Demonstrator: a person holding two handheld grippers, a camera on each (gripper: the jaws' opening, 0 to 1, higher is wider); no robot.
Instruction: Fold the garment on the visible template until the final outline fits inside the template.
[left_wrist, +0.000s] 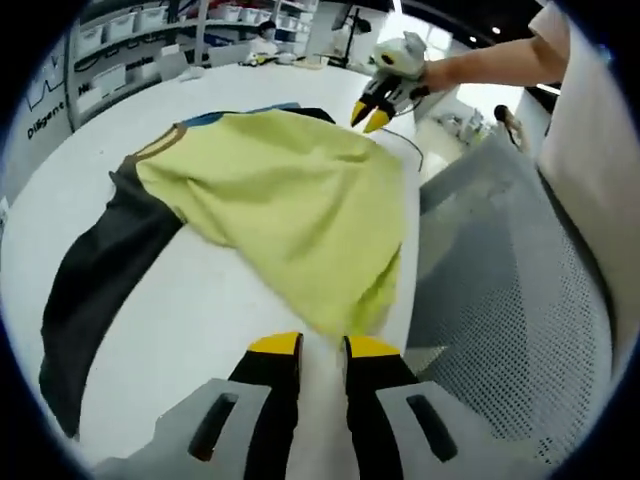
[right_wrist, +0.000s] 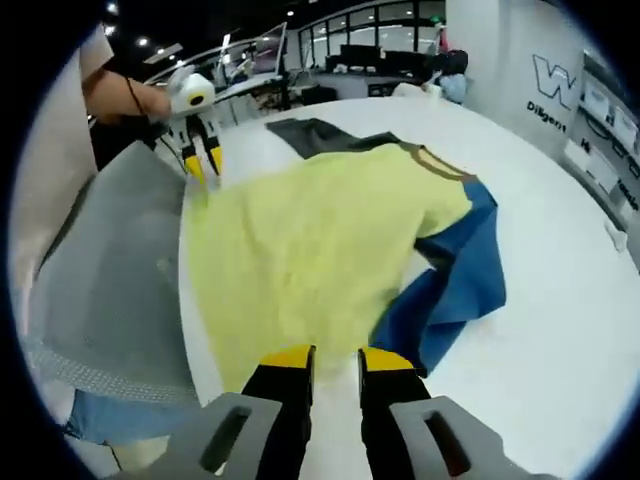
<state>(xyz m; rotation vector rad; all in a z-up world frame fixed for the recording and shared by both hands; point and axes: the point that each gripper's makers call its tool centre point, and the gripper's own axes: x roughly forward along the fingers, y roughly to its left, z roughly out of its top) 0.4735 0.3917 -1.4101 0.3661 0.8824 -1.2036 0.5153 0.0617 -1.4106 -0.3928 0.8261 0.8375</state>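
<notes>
Lying spread on the white table (left_wrist: 210, 320), the yellow-green garment (left_wrist: 290, 200) has its hem at the near edge, where both claws can reach a corner. The left claw (left_wrist: 324, 347), jaws slightly apart, empty, sits at the hem; the right claw (right_wrist: 335, 354) likewise. The left gripper view shows a black sleeve (left_wrist: 90, 290); the right gripper view shows a blue sleeve (right_wrist: 455, 290). I see no template outline.

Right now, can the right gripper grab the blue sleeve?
Probably yes. The right gripper hovers at the shirt's near edge with its jaws slightly apart, and the blue sleeve lies just beyond with nothing covering it.
</notes>
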